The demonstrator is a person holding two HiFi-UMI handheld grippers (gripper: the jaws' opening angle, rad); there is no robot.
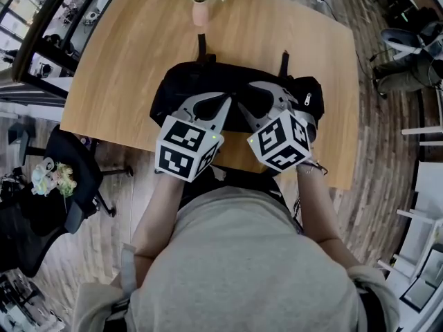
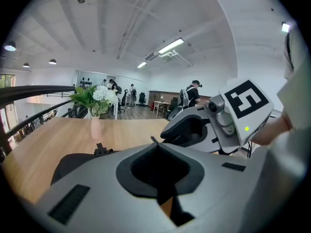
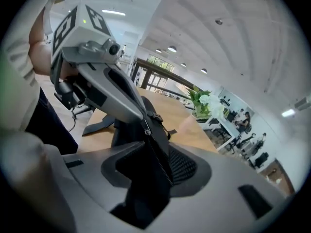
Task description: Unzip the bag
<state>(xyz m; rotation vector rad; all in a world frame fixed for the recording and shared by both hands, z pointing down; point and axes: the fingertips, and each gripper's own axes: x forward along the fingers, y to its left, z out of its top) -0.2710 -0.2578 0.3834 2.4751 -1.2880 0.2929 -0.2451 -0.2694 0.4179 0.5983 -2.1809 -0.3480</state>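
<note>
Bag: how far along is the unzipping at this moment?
Done: nothing visibly; the zip line on the bag looks closed. In hand: left gripper shut on what looks like the zipper pull; right gripper open, a fold of the bag between its jaws. Left: the whole pull along the zip.

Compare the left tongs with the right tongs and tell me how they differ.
The left tongs are shut, a thin dark sliver poking from their tips; the right tongs stand wide apart. The left tongs' tips seem to meet the black bag at its zip pull; the right tongs straddle a fold of the bag with the zip line. Both reach over the bag on the wooden table.
</note>
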